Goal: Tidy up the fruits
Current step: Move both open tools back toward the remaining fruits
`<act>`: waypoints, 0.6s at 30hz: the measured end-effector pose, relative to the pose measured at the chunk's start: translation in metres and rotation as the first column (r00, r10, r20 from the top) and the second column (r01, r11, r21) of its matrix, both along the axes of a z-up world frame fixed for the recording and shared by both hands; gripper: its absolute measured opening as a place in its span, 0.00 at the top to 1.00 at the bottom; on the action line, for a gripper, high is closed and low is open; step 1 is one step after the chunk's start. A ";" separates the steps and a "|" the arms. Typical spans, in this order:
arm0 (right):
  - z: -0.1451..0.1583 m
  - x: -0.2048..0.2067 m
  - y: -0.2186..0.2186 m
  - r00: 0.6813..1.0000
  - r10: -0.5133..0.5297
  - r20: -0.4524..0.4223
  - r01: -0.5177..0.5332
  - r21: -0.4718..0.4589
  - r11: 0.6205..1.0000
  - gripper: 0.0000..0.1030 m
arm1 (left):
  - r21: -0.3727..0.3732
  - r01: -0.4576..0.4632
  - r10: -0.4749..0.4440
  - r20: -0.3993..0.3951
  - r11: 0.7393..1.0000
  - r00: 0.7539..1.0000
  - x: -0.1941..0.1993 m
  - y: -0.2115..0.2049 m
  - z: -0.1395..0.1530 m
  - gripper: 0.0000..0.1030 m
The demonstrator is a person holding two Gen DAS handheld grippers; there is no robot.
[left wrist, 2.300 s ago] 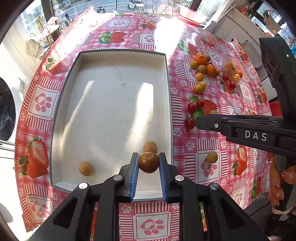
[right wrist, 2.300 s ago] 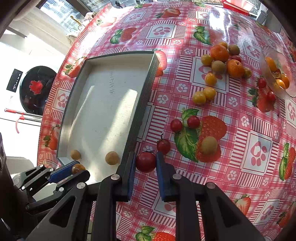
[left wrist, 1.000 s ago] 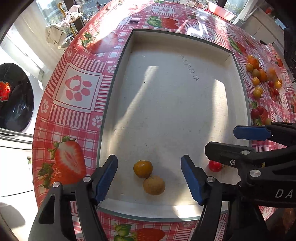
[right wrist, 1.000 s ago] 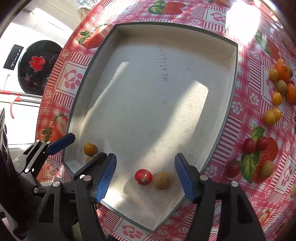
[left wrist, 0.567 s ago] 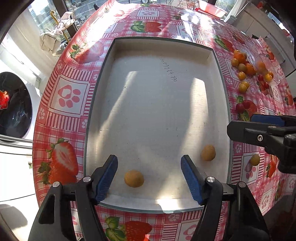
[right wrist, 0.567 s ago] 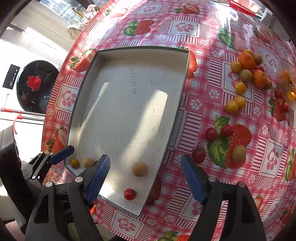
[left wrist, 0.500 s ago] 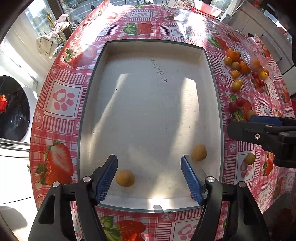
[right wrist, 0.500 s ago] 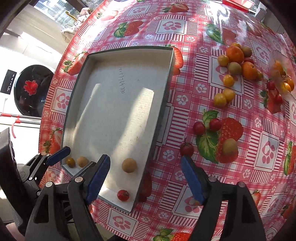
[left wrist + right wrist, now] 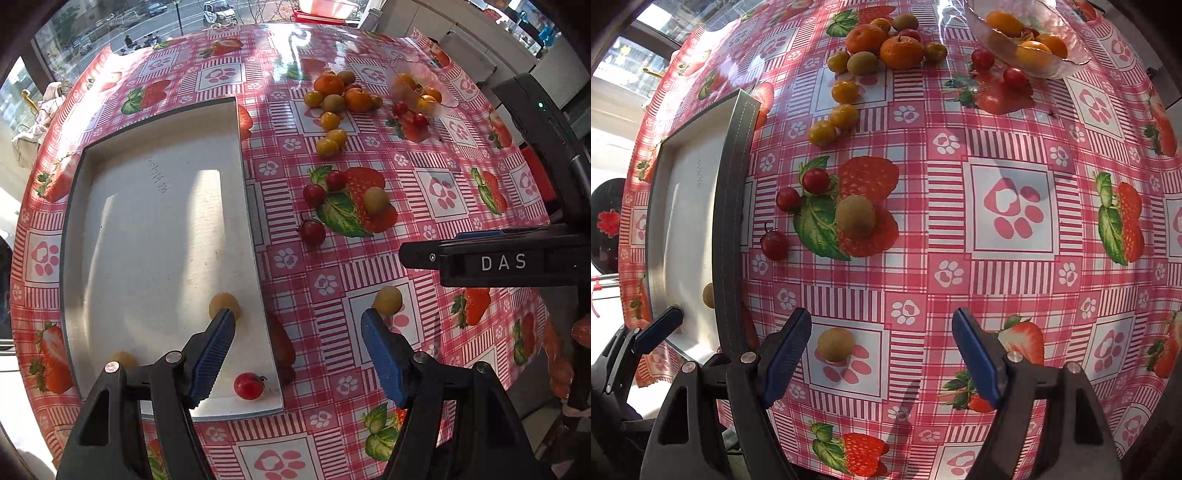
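A shallow grey tray point(image 9: 159, 236) lies on the left of the table and holds a red cherry tomato point(image 9: 249, 385) and two tan round fruits point(image 9: 222, 303). My left gripper point(image 9: 297, 354) is open and empty over the tray's near right corner. A tan fruit point(image 9: 387, 301) lies on the cloth by its right finger. In the right wrist view my right gripper point(image 9: 881, 354) is open and empty, with that tan fruit point(image 9: 835, 345) next to its left finger. The tray's rim point(image 9: 729, 206) is at the left. A green fruit point(image 9: 855, 215) and red tomatoes point(image 9: 815, 181) lie farther ahead.
A pile of oranges and yellow fruits point(image 9: 334, 99) lies at the table's far side, also in the right wrist view point(image 9: 882, 48). A clear glass bowl point(image 9: 1027, 40) with fruit stands at the far right. The strawberry-print cloth point(image 9: 1012, 206) covers the table.
Both grippers have swung right, away from the tray's middle towards the loose fruits on the cloth. Both stay open, having let go of the fruits they held 2.3 s ago.
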State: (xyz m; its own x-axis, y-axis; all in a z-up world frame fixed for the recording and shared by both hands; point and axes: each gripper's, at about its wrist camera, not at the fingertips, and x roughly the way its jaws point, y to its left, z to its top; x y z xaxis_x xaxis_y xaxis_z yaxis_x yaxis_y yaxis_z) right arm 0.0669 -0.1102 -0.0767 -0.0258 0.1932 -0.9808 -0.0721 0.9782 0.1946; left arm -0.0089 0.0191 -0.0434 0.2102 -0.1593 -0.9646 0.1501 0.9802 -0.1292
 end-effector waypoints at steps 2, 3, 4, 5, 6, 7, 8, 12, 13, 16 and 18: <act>0.000 0.005 -0.003 1.000 0.008 0.004 -0.008 0.001 1.000 0.21 | -0.010 -0.003 0.003 -0.010 1.000 1.000 -0.001 -0.011 -0.002 0.30; -0.001 0.008 -0.005 1.000 0.017 0.006 -0.017 0.001 1.000 0.21 | -0.016 -0.007 0.007 -0.016 1.000 1.000 -0.001 -0.016 -0.004 0.30; -0.001 0.012 -0.004 1.000 0.027 0.008 -0.027 0.001 1.000 0.21 | -0.021 -0.015 0.015 -0.022 1.000 1.000 -0.002 -0.020 -0.006 0.30; -0.003 0.015 -0.003 0.999 0.038 0.010 -0.038 0.003 0.999 0.21 | -0.024 -0.021 0.021 -0.027 0.999 0.999 -0.001 -0.023 -0.008 0.30; -0.004 0.018 -0.002 0.999 0.049 0.012 -0.049 0.004 0.999 0.21 | -0.025 -0.026 0.026 -0.030 0.999 0.999 -0.001 -0.027 -0.011 0.30; -0.005 0.021 0.001 0.998 0.062 0.013 -0.062 0.004 0.998 0.21 | -0.022 -0.032 0.032 -0.032 0.999 0.999 -0.001 -0.030 -0.013 0.30; -0.006 0.024 0.003 0.997 0.073 0.016 -0.073 0.005 0.997 0.21 | -0.021 -0.038 0.037 -0.037 0.999 0.999 -0.001 -0.033 -0.016 0.30; -0.012 0.036 0.015 0.993 0.118 0.019 -0.118 0.020 0.993 0.21 | -0.020 -0.051 0.050 -0.053 0.999 0.997 0.000 -0.045 -0.028 0.30; -0.014 0.038 0.018 0.991 0.130 0.020 -0.131 0.022 0.991 0.21 | -0.015 -0.052 0.051 -0.060 0.999 0.997 0.000 -0.048 -0.032 0.30; -0.019 0.042 0.026 0.985 0.170 0.026 -0.171 0.030 0.985 0.24 | 0.000 -0.065 0.064 -0.066 0.998 0.996 0.000 -0.053 -0.041 0.30; -0.022 0.047 0.034 0.980 0.195 0.031 -0.196 0.031 0.980 0.32 | 0.008 -0.081 0.082 -0.067 0.997 0.994 0.000 -0.056 -0.046 0.30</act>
